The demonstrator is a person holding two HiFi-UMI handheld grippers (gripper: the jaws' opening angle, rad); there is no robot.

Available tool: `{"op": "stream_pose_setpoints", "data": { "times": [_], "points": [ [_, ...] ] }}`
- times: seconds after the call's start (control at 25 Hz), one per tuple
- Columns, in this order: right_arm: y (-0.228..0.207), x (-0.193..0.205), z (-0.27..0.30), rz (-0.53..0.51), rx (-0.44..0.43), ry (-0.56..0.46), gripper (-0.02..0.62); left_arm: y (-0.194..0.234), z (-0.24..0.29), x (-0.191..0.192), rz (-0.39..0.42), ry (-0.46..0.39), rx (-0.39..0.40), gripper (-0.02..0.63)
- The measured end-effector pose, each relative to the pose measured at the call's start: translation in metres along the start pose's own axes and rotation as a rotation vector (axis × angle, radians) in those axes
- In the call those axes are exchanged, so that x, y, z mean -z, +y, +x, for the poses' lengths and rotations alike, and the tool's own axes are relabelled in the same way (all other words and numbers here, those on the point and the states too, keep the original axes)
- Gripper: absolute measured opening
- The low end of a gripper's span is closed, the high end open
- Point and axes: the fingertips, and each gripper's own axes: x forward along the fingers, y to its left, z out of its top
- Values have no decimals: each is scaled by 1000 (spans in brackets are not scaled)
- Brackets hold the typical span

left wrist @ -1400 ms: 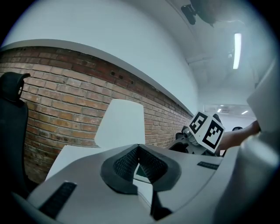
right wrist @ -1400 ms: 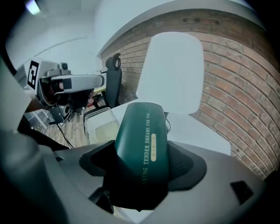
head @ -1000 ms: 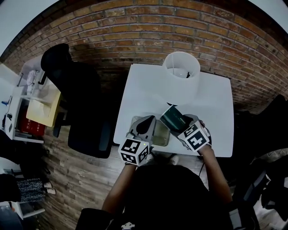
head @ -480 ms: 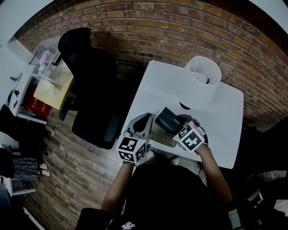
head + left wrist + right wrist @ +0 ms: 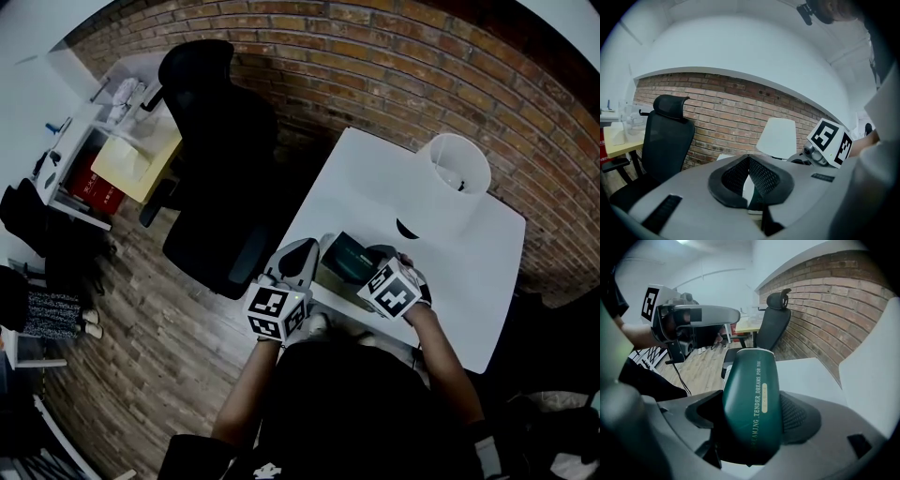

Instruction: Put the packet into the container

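Observation:
A dark green packet (image 5: 350,253) with gold lettering sits between the jaws of my right gripper (image 5: 367,264), which is shut on it. In the right gripper view the packet (image 5: 752,390) stands out past the pads (image 5: 799,416) and fills the middle. In the head view it hangs just over a low translucent container (image 5: 325,276) at the near left edge of the white table (image 5: 469,272), hiding most of it. My left gripper (image 5: 302,255) is beside the container's left side, with its pads (image 5: 761,176) meeting at the tips and nothing seen between them.
A white cylindrical lampshade (image 5: 457,173) stands at the table's far right and also shows in the left gripper view (image 5: 777,137). A black office chair (image 5: 220,159) stands on the wooden floor left of the table. A brick wall runs behind. A cluttered desk (image 5: 131,155) is at far left.
The right gripper has carried the packet left and lower, from above the container's far right to over it. The head view has swung; the left gripper stays beside the container.

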Motion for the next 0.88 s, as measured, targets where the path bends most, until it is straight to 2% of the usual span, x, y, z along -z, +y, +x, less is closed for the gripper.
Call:
{"op": "stream_pose_setpoints", "data": {
  "times": [0.4, 0.88],
  "points": [
    [12, 9, 28, -86, -27, 52, 368, 15, -19, 9, -25, 5, -73, 5],
    [16, 19, 51, -141, -25, 63, 368, 20, -32, 11, -30, 17, -91, 5]
  ]
}}
